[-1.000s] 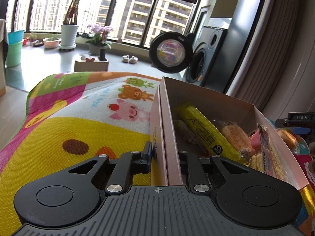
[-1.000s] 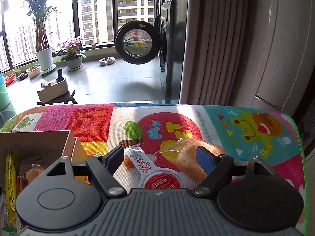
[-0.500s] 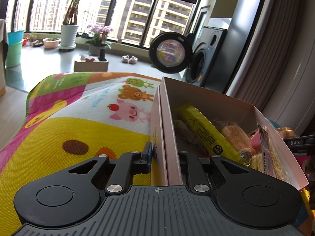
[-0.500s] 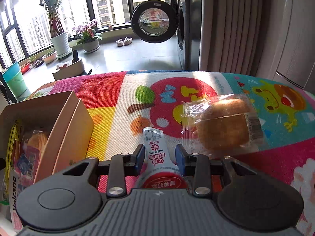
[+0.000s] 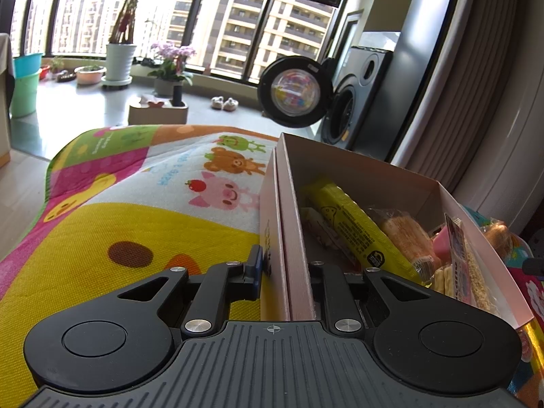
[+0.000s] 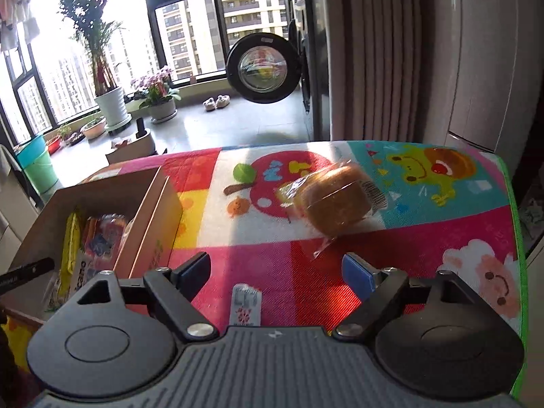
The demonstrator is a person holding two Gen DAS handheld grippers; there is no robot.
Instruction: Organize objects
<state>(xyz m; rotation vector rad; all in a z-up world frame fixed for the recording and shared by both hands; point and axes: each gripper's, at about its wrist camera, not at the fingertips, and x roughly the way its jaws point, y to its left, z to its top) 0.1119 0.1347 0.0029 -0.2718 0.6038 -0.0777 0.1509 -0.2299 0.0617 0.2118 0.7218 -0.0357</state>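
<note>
Now mid-sort: left gripper clamped on near wall of snack box, right gripper wide open over small sachet, wrapped bun loose on mat beyond — next, closing on one and carrying boxward.

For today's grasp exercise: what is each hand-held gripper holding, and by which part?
The left hand-held gripper is shut on the cardboard box, pinching its near side wall. The right hand-held gripper is open and holds nothing; a white sachet lies below it.
</note>
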